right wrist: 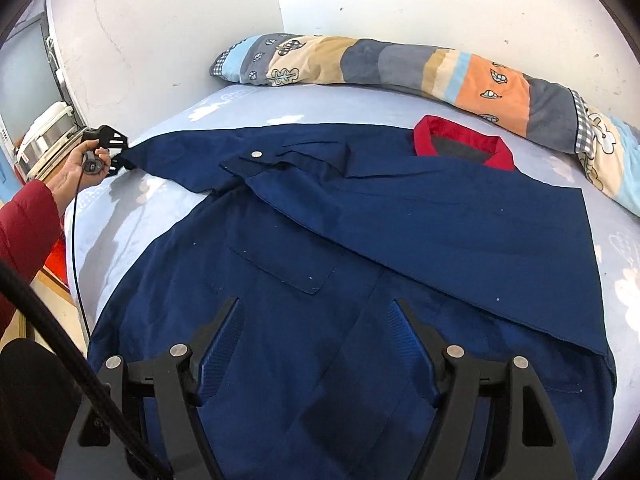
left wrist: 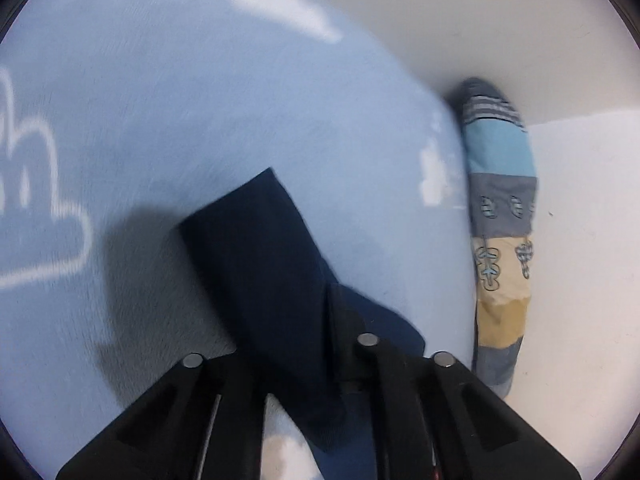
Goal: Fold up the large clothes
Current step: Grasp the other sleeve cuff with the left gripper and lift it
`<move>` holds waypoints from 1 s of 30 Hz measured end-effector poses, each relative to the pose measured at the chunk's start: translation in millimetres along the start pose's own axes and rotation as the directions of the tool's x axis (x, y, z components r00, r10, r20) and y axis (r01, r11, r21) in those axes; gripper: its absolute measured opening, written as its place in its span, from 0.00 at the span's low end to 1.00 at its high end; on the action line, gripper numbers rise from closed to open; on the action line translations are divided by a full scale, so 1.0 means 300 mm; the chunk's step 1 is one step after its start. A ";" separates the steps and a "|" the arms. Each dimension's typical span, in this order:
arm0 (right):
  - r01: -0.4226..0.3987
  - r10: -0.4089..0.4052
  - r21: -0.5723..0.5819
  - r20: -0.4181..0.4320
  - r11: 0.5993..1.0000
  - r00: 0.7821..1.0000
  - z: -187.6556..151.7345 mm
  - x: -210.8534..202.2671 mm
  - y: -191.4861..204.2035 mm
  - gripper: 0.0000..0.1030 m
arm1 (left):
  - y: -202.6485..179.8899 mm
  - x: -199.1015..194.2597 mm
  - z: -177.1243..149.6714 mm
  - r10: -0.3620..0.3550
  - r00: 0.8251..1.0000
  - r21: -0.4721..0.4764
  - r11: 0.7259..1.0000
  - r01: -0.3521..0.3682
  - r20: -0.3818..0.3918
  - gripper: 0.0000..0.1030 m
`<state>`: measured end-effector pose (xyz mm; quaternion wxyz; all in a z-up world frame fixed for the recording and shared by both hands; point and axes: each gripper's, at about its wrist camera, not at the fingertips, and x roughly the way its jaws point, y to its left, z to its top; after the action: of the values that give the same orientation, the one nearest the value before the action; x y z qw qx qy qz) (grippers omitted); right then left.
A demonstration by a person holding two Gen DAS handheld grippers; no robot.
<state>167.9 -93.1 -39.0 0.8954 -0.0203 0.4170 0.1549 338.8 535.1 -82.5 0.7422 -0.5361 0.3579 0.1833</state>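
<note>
Lying spread across the pale blue bedsheet [right wrist: 132, 216], a large navy jacket [right wrist: 360, 280] with a red collar [right wrist: 460, 140] is seen in the right wrist view, one side already folded diagonally over its front. The right gripper [right wrist: 318, 344] is held over the lower front of the jacket, its jaws standing wide apart with only flat cloth visible below and between them; nothing is pinched, and whether the fingertips touch the fabric cannot be told.

At the far left of that view the left gripper [right wrist: 120, 152] is seen in a hand [right wrist: 78, 170] with a red sleeve [right wrist: 24, 232], closed at the end of the jacket's outstretched sleeve [right wrist: 172, 156], which is drawn out toward the bed's edge.

From the left wrist view, somewhat blurred, the grip is seen close up: the left gripper's jaws are drawn nearly together on the dark navy cuff end, which juts forward past the fingers over the cloud-printed sheet and casts a shadow on it. The body of the jacket is not shown there at all.

A long patchwork quilt [right wrist: 400, 68] is seen rolled along the wall in both views; a cable [right wrist: 76, 248] hanging from the left gripper is shown only in the right wrist view.
</note>
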 end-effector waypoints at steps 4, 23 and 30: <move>0.002 -0.004 0.096 0.029 0.995 1.000 0.016 -0.010 -0.090 0.76 | -0.126 -0.106 -0.033 -0.109 0.985 0.237 0.969 0.074 0.136 0.06; 0.262 -0.218 0.297 -0.172 0.918 0.961 0.041 0.177 -0.506 0.80 | -0.920 -0.385 -0.762 -0.329 0.942 0.808 0.535 0.248 -0.071 0.06; 0.264 -0.270 0.297 -0.022 0.918 0.963 0.098 -0.042 -0.490 0.80 | -1.120 -0.452 -1.190 -0.342 0.905 0.843 0.381 0.380 -0.253 0.06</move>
<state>225.4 -231.4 -24.0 0.9050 0.0591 0.4199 -0.0329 347.9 98.9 179.0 0.9243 -0.1466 0.2885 -0.2023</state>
